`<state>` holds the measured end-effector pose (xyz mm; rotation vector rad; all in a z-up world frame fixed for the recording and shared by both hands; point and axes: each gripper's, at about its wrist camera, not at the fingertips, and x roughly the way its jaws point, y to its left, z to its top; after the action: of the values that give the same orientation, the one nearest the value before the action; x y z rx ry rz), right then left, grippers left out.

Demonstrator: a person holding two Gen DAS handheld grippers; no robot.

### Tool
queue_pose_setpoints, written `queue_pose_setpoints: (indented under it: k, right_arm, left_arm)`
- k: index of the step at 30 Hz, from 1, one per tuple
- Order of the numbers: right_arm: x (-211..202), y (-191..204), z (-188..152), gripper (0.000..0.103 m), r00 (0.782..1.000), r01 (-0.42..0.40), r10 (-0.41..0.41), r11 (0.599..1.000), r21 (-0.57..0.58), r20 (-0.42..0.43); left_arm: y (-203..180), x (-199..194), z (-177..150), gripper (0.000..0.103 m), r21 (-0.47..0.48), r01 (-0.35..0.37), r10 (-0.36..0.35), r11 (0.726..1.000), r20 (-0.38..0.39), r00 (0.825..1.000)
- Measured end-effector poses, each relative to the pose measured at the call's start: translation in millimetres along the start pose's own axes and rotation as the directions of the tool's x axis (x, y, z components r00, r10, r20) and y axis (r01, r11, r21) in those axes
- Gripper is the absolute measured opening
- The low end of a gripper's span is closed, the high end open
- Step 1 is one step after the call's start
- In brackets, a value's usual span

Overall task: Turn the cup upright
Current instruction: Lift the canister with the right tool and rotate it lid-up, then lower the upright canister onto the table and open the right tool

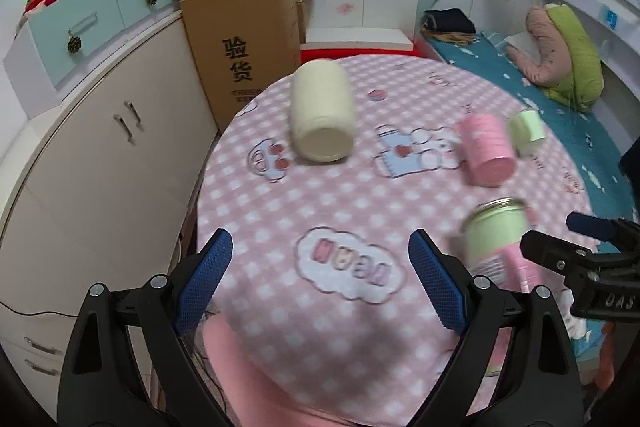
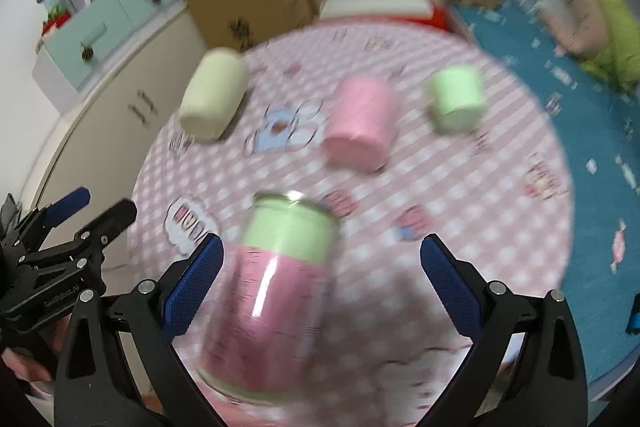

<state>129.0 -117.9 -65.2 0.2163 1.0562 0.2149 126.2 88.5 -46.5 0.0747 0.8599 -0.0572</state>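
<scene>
pink checked cloth covered the round table [image 1: 280,211], with a cream cup [image 1: 322,111] on its side at far left, a pink cup [image 1: 486,149] near centre and a small green cup [image 1: 528,131] just beside it, both seemingly tipped over; blur hid their rims. a pink-and-green can [image 2: 276,291] stood near the front between the right gripper [image 2: 320,287] pads, jaws wide, contact unclear. left gripper [image 1: 320,283] hung over bare cloth, jaws wide, holding nothing.

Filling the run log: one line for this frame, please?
left gripper: open, empty | right gripper: open around can | cream cup, pink cup, green cup: on sides
</scene>
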Motion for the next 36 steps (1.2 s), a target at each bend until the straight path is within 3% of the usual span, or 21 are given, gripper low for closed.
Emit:
queue_pose_setpoints:
  k: [3,11,13,14,15,18,22,25,31,36]
  right_arm:
    - [20.7,5.0,2.5,0.095,0.997,-0.007,0.009,1.000,0.026,-0.074]
    - [50.3,18.1,16.6,0.095,0.988,0.053,-0.050,0.998,0.017,-0.149]
    - [54.5,17.2,18.8,0.088,0.985,0.051,-0.047,0.998,0.020,-0.164]
    - [57.4,16.7,19.0,0.074,0.982,0.055,-0.050,0.998,0.019,-0.180]
    - [59.3,16.5,18.8,0.069,0.980,0.051,-0.046,0.998,0.023,-0.192]
    - [60.3,16.4,19.2,0.069,0.981,0.044,-0.039,0.999,0.023,-0.192]
    - [48.2,17.9,22.7,0.068,0.991,0.052,-0.048,0.998,0.022,-0.127]
    - [27.5,21.4,30.1,0.068,0.997,0.075,-0.075,0.997,0.002,-0.029]
    - [-6.8,35.9,40.9,0.068,0.976,0.167,-0.153,0.983,-0.083,0.153]
    - [-7.3,41.8,41.1,0.067,0.964,0.196,-0.171,0.974,-0.114,0.201]
  left_arm:
    - [11.2,12.6,-3.4,0.090,-0.009,0.032,-0.032,0.999,-0.020,0.999]
    - [12.1,54.1,-9.9,0.090,-0.012,0.114,-0.114,0.993,-0.099,0.989]
    - [14.9,60.1,-10.2,0.090,-0.026,0.127,-0.130,0.992,-0.107,0.986]
    - [16.6,62.5,-9.8,0.090,-0.032,0.129,-0.132,0.991,-0.109,0.985]
    - [17.7,64.3,-9.4,0.090,-0.036,0.129,-0.133,0.991,-0.111,0.985]
    - [21.7,68.3,-8.5,0.090,-0.053,0.128,-0.134,0.990,-0.114,0.984]
    - [24.0,69.8,-5.8,0.090,-0.054,0.116,-0.122,0.992,-0.113,0.986]
    - [24.8,66.0,-2.5,0.090,-0.055,0.112,-0.117,0.992,-0.101,0.988]
    - [22.7,56.3,7.1,0.090,-0.057,0.103,-0.107,0.993,-0.065,0.992]
    - [19.1,51.0,11.8,0.090,-0.054,0.105,-0.107,0.993,-0.046,0.993]
